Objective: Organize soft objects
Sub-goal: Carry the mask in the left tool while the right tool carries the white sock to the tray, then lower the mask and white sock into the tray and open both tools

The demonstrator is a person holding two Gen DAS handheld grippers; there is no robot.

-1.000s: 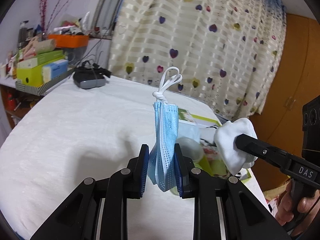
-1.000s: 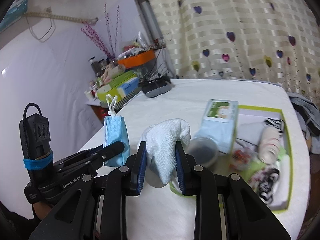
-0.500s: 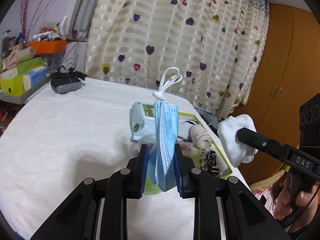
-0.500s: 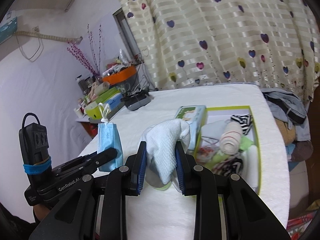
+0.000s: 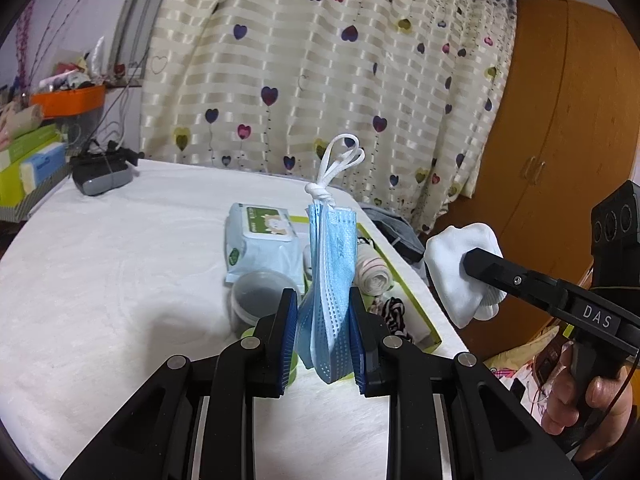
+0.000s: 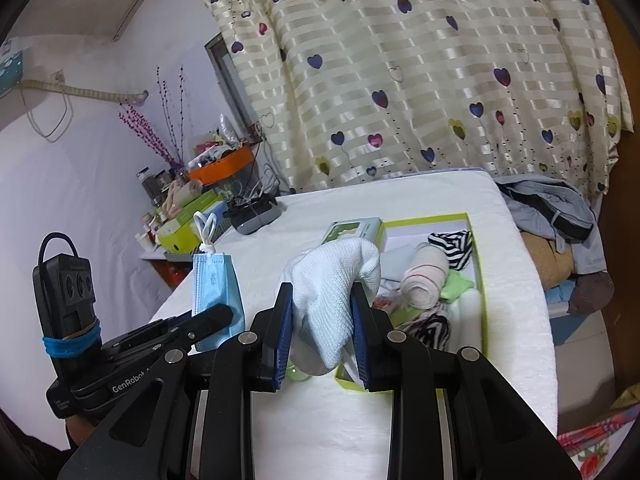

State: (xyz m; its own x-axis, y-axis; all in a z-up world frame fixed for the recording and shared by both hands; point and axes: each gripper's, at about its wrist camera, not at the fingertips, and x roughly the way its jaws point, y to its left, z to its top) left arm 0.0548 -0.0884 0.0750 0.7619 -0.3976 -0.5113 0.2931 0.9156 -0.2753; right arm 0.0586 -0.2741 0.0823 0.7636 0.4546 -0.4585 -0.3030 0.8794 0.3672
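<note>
The left gripper (image 5: pixel 323 334) squeezes a blue mask (image 5: pixel 330 276), standing up tall. The right gripper (image 6: pixel 323 334) squeezes a white sock (image 6: pixel 334 276). The green box (image 6: pixel 478 276) sits just ahead, closer to the right one.

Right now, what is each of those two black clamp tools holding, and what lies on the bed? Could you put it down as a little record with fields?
left gripper: shut on a folded blue face mask, white ear loops knotted on top
right gripper: shut on a white sock
surface: white bed cover
tray: green-edged, open, holding rolled and striped socks
rolled sock: cream with red stripes, in the tray
wipes pack: beside the tray
round container: lidded, in front of the wipes pack
</note>
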